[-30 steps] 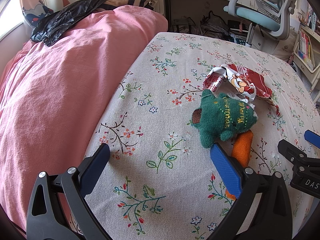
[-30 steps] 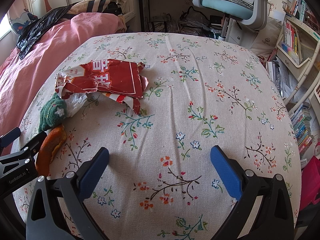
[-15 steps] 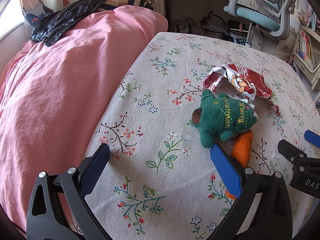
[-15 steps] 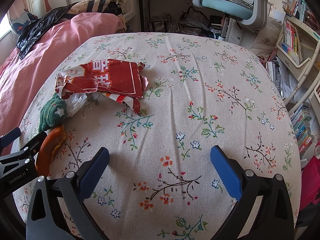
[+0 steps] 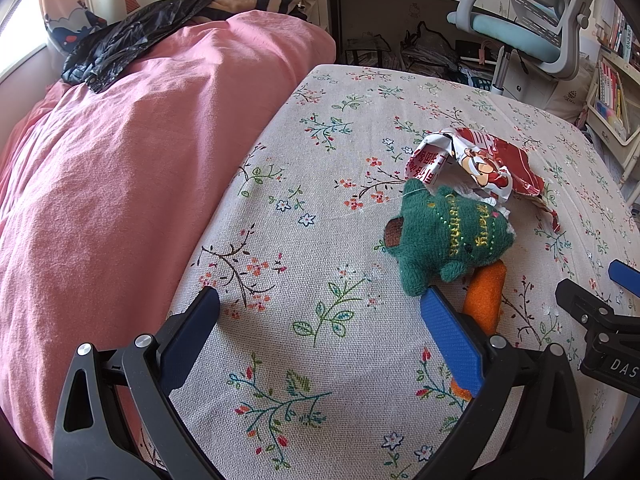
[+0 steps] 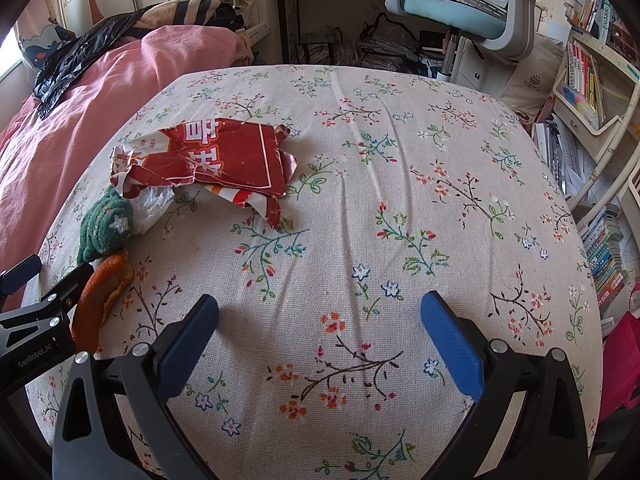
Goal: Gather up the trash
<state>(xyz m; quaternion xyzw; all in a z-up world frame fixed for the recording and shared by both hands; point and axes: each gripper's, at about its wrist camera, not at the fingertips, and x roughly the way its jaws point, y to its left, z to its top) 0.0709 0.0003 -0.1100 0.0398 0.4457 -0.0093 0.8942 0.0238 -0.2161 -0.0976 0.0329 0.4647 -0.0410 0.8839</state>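
Hovering pre-grasp: left gripper (image 5: 320,308) and right gripper (image 6: 320,312) both wide, empty; next, reach torn red wrapper (image 6: 224,160).

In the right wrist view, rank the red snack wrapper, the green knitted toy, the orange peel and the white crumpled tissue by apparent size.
1. Red torn snack wrapper, clearly largest.
2. Green knitted plush toy and orange peel look alike; the peel is partly hidden, so unranked.
3. White crumpled tissue, smallest showing.
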